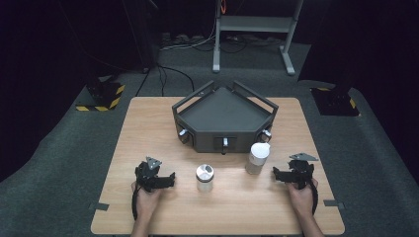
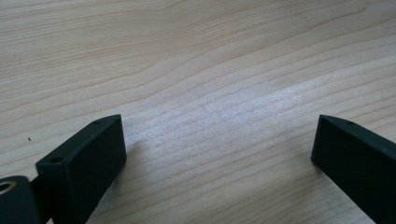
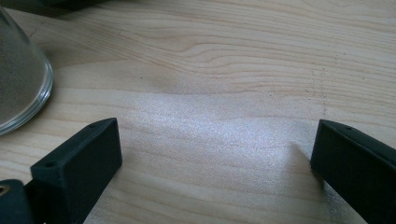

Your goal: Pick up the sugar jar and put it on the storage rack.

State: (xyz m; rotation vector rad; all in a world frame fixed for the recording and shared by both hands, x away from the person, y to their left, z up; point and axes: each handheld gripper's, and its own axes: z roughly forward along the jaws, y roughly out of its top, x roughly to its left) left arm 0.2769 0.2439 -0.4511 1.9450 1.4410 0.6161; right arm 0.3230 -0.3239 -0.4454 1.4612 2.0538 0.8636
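Note:
On the wooden table (image 1: 148, 128), a small metal shaker (image 1: 204, 177) with a silver lid stands near the front middle. To its right is a glass bottle (image 1: 257, 157) with a white cap. My left gripper (image 1: 160, 178) rests low over the table left of the shaker, open, with bare wood between its jaws (image 2: 219, 140). Right of the bottle, my right gripper (image 1: 282, 174) is also open and holds nothing (image 3: 215, 144). The bottle's glass base (image 3: 18, 79) sits at the left edge of the right gripper view.
A dark grey angular tray (image 1: 225, 106) with bar handles and small knobs on its front stands at the back middle of the table. Grey carpet surrounds the table, with a metal stand's legs (image 1: 252, 44) and cables beyond.

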